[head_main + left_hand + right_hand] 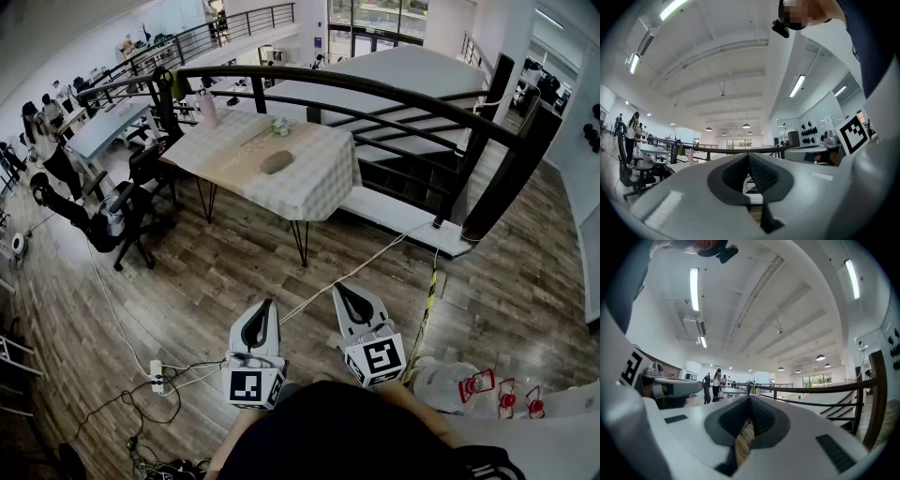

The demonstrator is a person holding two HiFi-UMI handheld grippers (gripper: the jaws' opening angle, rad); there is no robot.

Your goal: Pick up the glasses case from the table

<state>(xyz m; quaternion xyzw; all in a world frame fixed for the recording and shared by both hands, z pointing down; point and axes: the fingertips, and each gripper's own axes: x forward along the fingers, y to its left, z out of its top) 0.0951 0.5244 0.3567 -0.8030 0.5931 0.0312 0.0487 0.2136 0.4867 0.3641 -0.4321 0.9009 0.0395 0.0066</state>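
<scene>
Only the head view shows one glasses case [276,162], upper centre. Your left gripper [264,312], right gripper [346,297]: fingers together, empty.

The left gripper [267,303] and the right gripper [339,290] look alike: smooth grey-white shells taper toward the tips. Black ribbed pads line the jaws, and each has a black teardrop outline on top. At the back of each sits a white cube with black square markers, the left cube [255,385] showing a blocky pattern and the right cube [378,357] an E-like one. The person wears a dark top [347,433] that leaves the forearms bare.
</scene>
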